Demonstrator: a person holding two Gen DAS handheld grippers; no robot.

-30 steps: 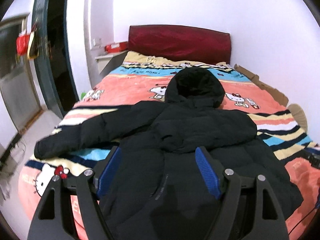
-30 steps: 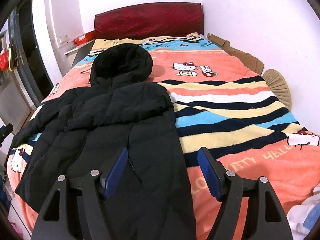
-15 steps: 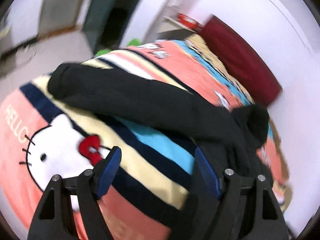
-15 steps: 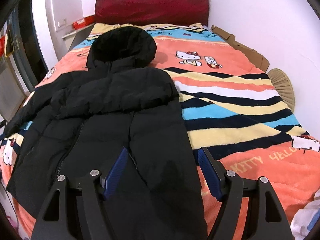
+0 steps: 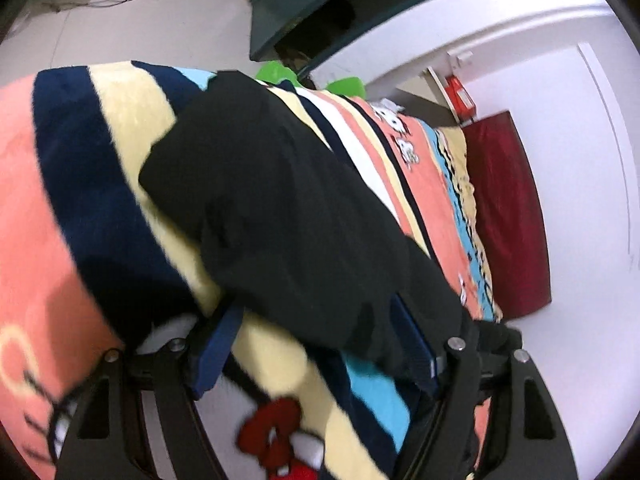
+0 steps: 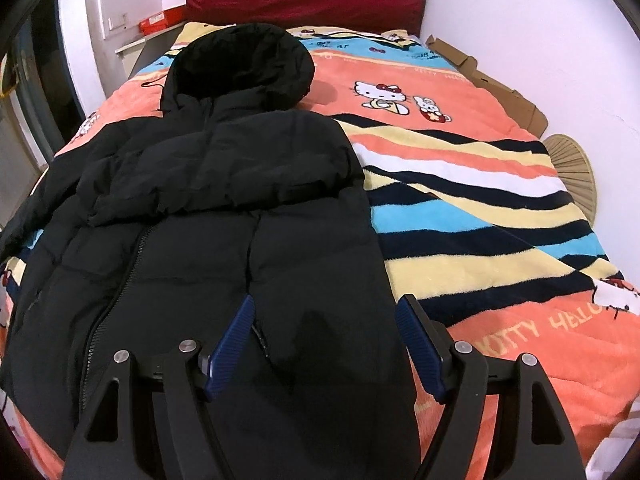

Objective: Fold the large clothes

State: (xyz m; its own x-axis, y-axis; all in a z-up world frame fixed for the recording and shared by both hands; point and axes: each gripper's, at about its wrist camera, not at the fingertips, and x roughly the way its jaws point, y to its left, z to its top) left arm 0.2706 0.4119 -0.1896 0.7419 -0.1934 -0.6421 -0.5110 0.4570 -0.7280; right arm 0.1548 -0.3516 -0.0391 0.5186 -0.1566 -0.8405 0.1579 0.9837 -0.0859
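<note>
Right wrist: right claw (image 6: pixel 324 340) open over jacket (image 6: pixel 224 216); left claw (image 5: pixel 316 344) open astride its sleeve (image 5: pixel 272 208).

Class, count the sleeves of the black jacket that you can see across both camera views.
2: one sleeve lies folded across the black jacket's chest; the other sleeve stretches out sideways over the striped blanket.

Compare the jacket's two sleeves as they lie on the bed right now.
The left sleeve stretches out sideways onto the striped blanket, its cuff reaching toward the bed's edge. The right sleeve is already folded across the jacket's chest. The left sleeve crosses the left gripper; nothing touches the right sleeve. Both are black and puffy.
</note>
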